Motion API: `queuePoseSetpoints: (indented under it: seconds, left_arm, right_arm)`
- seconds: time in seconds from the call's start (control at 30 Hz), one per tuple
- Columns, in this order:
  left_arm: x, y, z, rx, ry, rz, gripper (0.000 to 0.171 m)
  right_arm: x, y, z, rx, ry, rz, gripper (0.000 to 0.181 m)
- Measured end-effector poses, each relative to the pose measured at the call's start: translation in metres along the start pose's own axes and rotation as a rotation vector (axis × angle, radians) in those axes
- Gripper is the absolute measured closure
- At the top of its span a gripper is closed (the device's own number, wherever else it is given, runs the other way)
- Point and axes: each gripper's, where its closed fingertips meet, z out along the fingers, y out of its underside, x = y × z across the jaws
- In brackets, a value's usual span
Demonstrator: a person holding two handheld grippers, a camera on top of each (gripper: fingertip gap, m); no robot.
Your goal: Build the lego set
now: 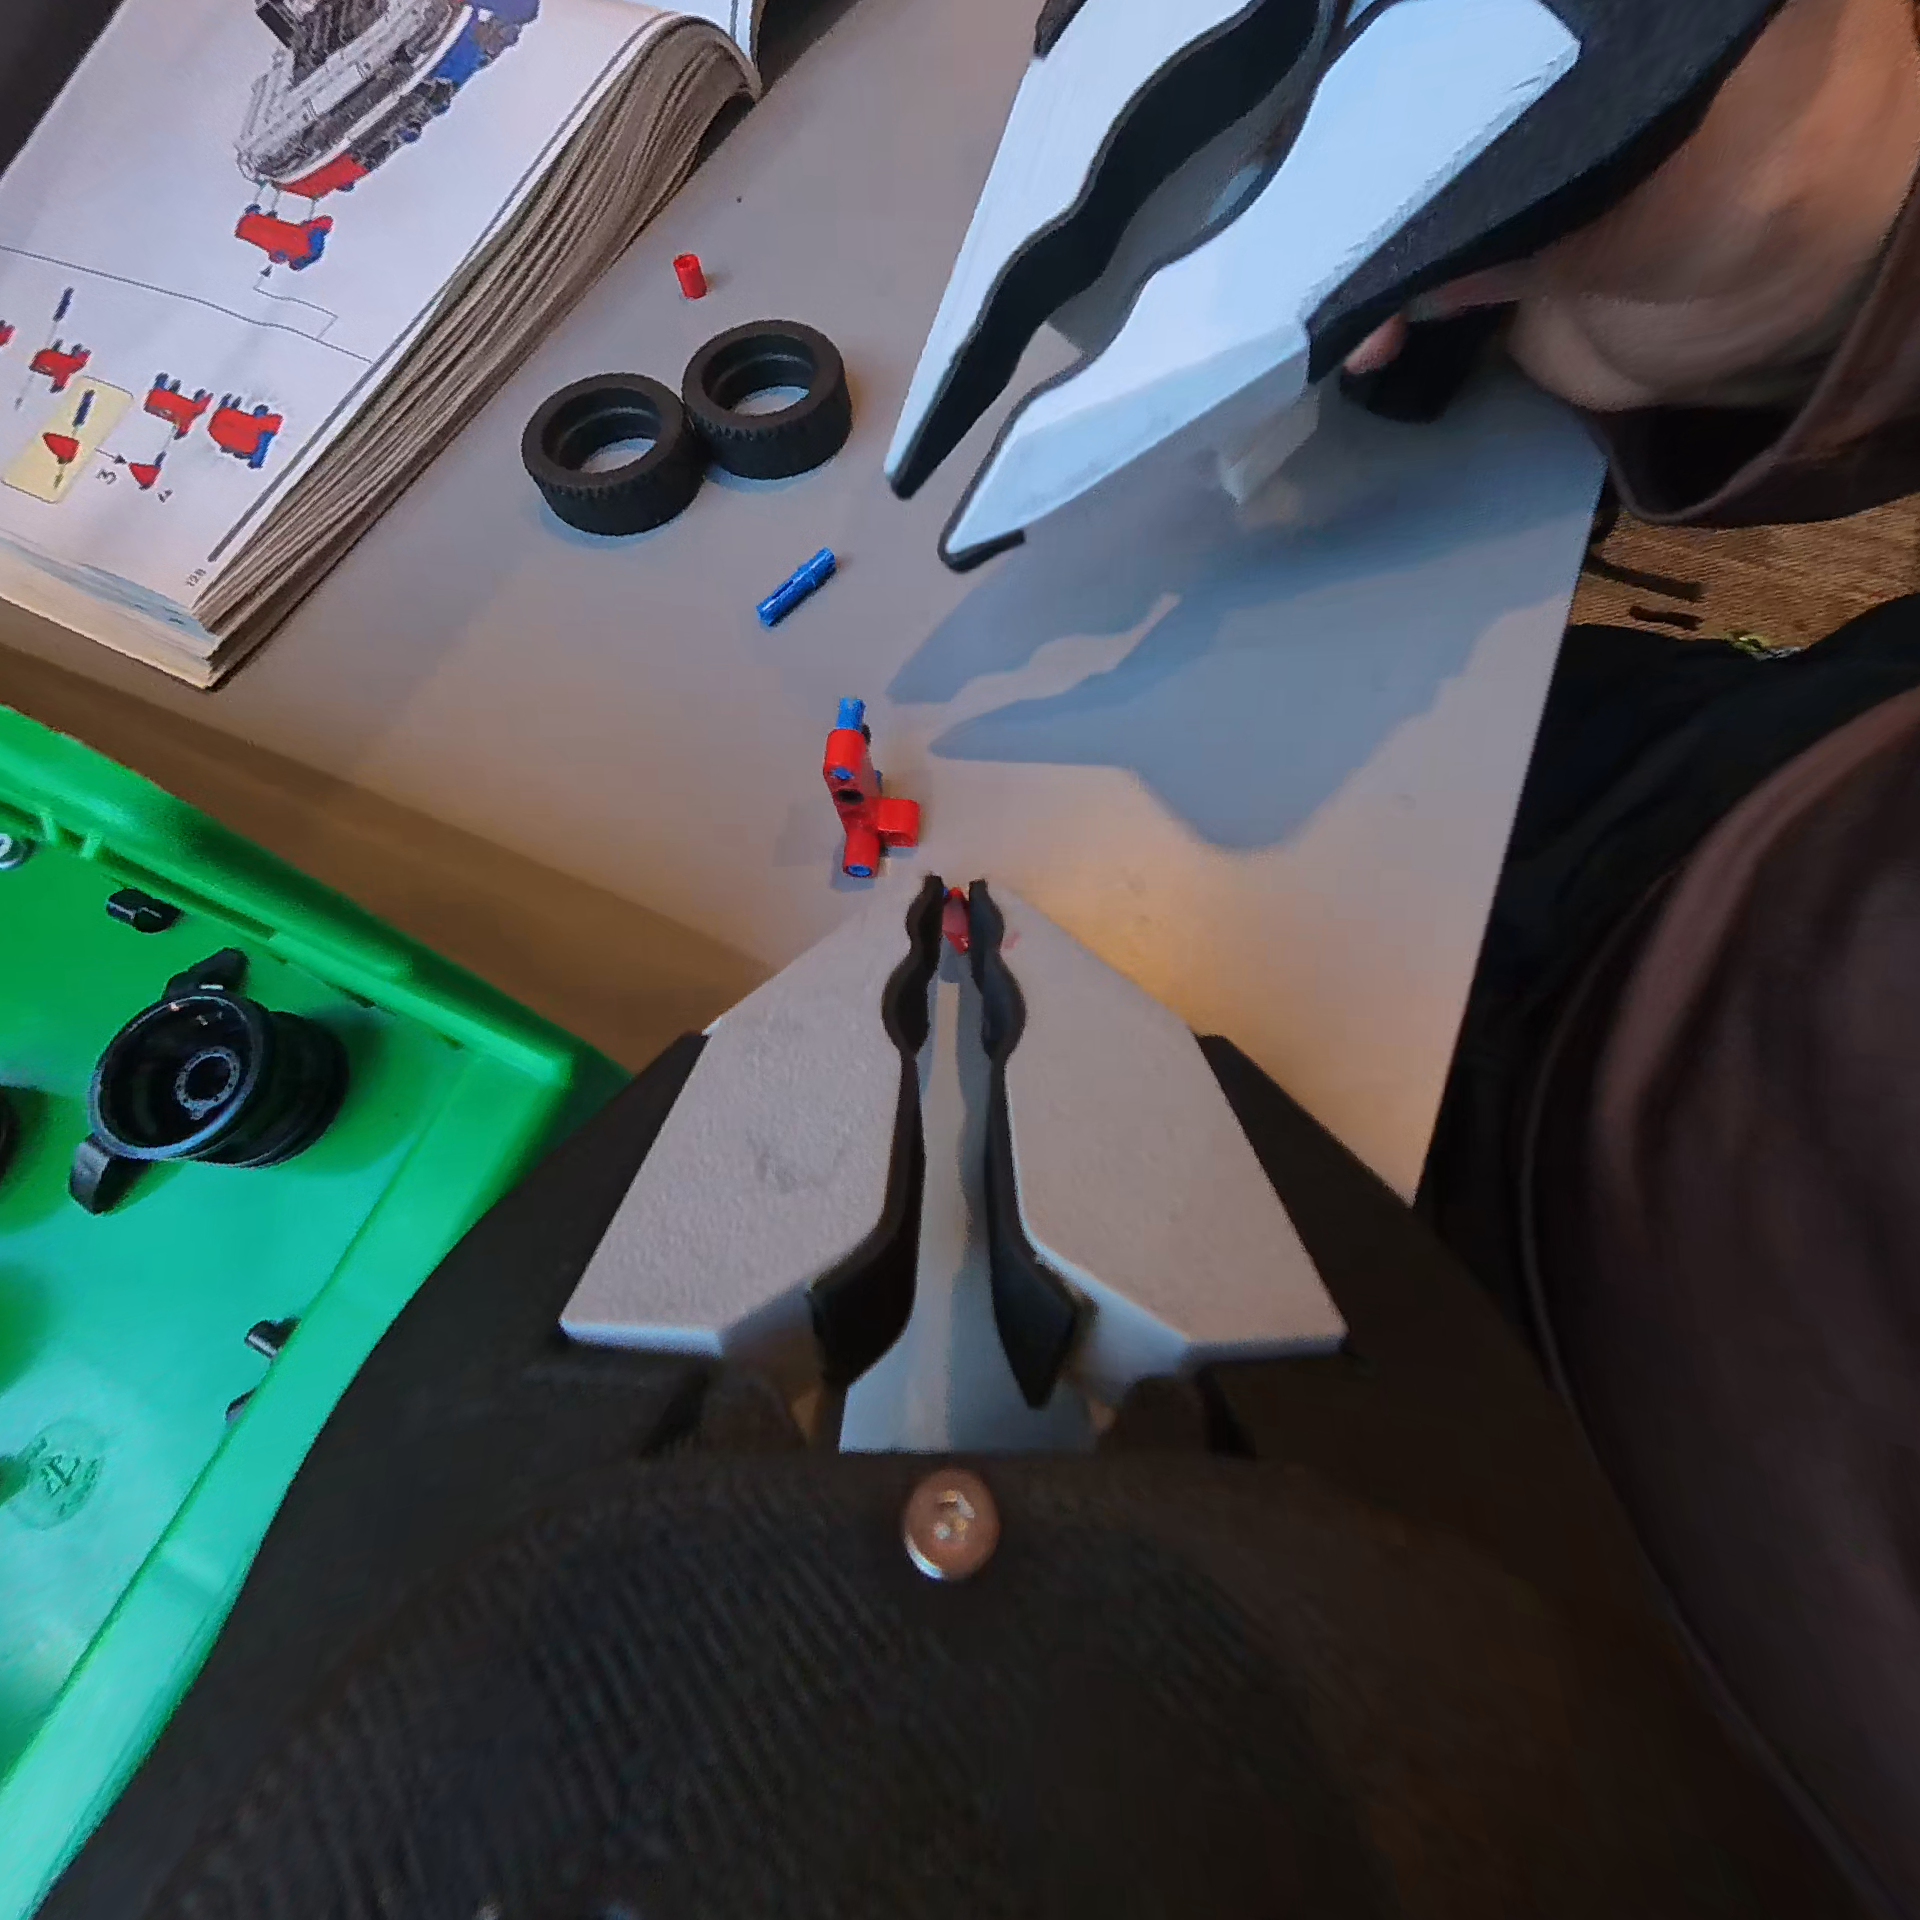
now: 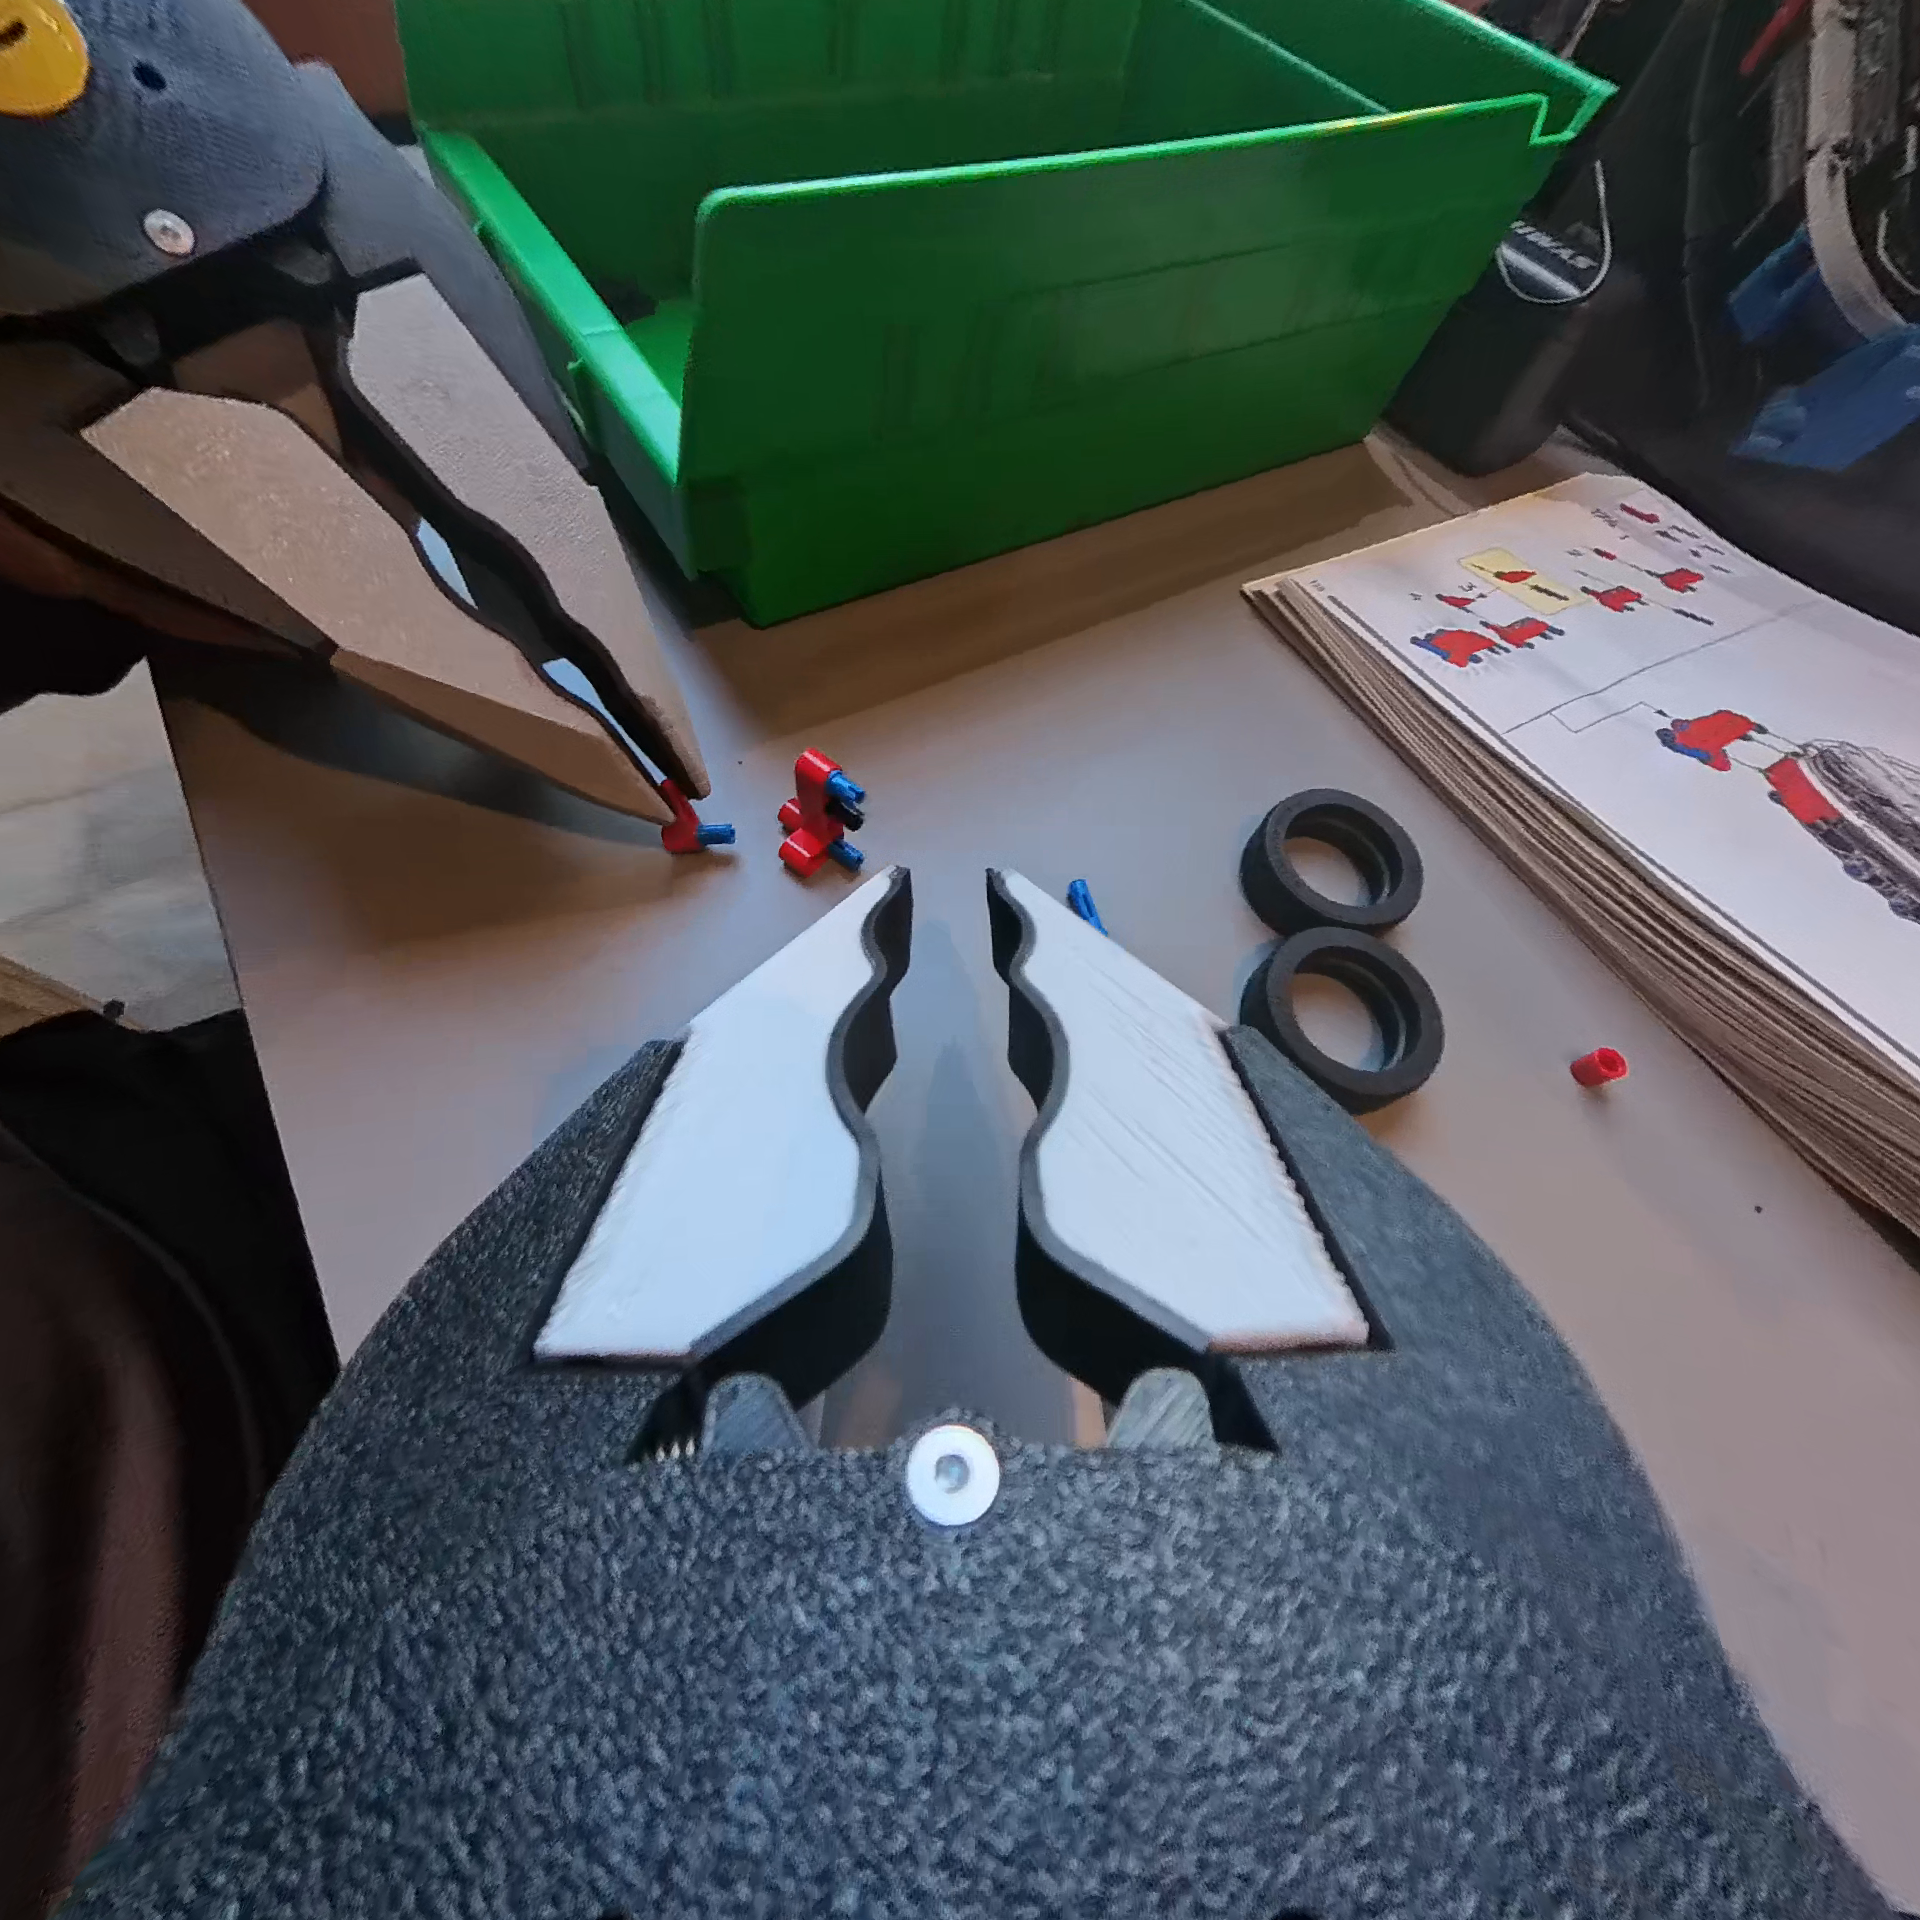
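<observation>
Left gripper (image 2: 686,805) clamped on a small red connector (image 2: 681,826), red-and-blue assembly (image 2: 816,816) just ahead of its tips, right gripper (image 2: 948,883) parted, empty, nearby.

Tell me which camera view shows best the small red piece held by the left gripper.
The right wrist view: the red piece with its blue pin shows whole at the left gripper tips. In the left wrist view only a red sliver shows between the fingers.
</observation>
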Motion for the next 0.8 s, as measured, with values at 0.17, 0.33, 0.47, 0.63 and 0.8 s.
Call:
queuePoseSetpoints:
  seconds: [0.17, 0.33, 0.47, 0.63, 0.8]
  left_arm:
    - [0.000, 0.000, 0.000, 0.000, 0.006, -0.011, 0.169]
    - [-0.001, 0.000, 0.001, -0.003, 0.001, -0.012, 0.169]
    - [-0.002, 0.001, 0.001, -0.011, -0.012, -0.003, 0.168]
    - [-0.001, 0.001, 0.001, -0.012, -0.016, 0.009, 0.168]
    - [0.007, -0.013, -0.009, 0.103, -0.006, 0.083, 0.169]
  right_arm:
    - [-0.001, 0.003, 0.003, -0.027, -0.014, 0.003, 0.167]
    - [-0.004, 0.006, 0.005, -0.044, -0.013, -0.024, 0.167]
    - [-0.005, 0.007, 0.006, -0.052, -0.016, -0.036, 0.167]
    - [-0.009, 0.006, 0.006, -0.051, -0.025, -0.058, 0.167]
    - [-0.035, 0.000, 0.004, -0.008, -0.153, -0.124, 0.167]
